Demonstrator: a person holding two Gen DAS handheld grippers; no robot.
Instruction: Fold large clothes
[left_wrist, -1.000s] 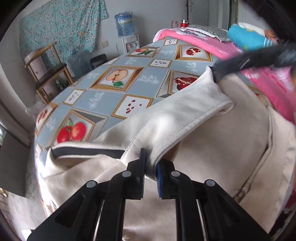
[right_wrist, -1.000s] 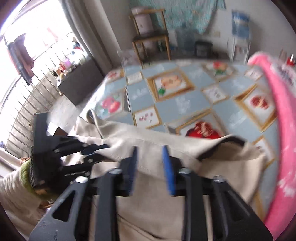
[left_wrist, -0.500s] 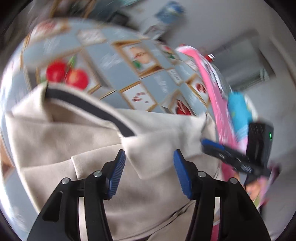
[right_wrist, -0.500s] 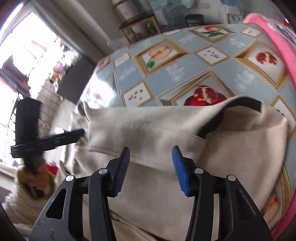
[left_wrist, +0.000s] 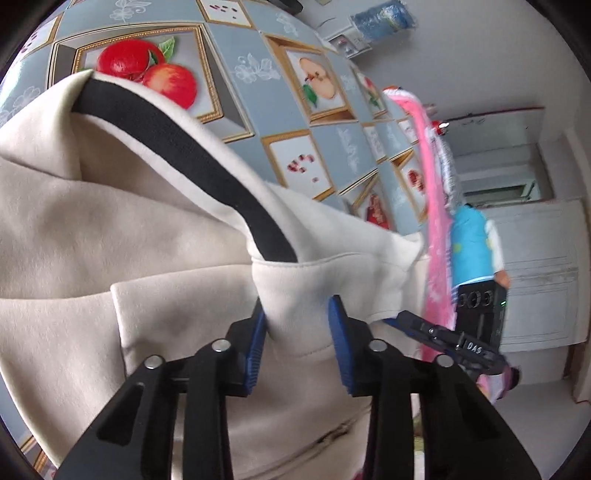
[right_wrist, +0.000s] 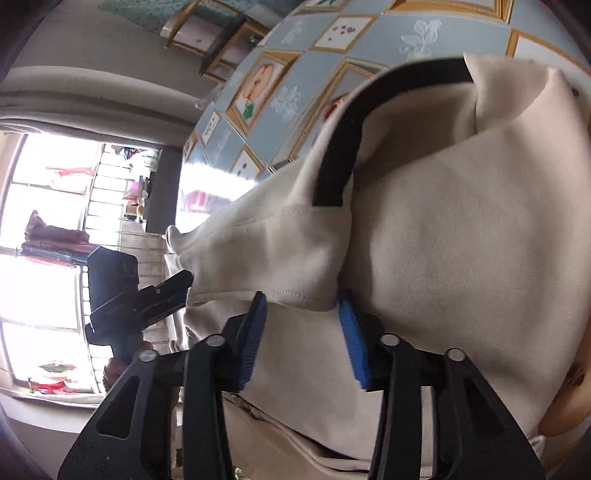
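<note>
Found the cream coat (left_wrist: 110, 229) lying on the fruit-patterned tablecloth (left_wrist: 258, 92), collar end up and toward both cameras, with the black band (left_wrist: 184, 158) inside the neck exposed along the turned-over collar (left_wrist: 332, 280). Saw the left gripper (left_wrist: 297, 339) set at one end of that collar, jaws roughly half open, a thick fold of collar cloth standing between the blue pads (left_wrist: 255, 343) and brushing them but not pinched flat. Noted the same at the right gripper (right_wrist: 303, 332): jaws parted about as wide, straddling the stitched collar edge, again with nothing squeezed tight. Picked out each tool in the other's view, the right gripper at the far collar corner from the left wrist, the left gripper (right_wrist: 147, 299) at the opposite tip from the right wrist. Judged this spacing deliberate: taking the neckline at its two ends to keep the heavy cloth level and square for a lift or a fold. Judged the wide jaw setting suited to the bulk of a doubled collar, a narrow gap being likely to snag or push the cloth away. Reckoned the fold itself hardly begun, with the body of the coat loose and rumpled below the collar. Saw a pink blanket (left_wrist: 436, 221) along the table's far edge, close to the coat but not touching it as far as visible.
</note>
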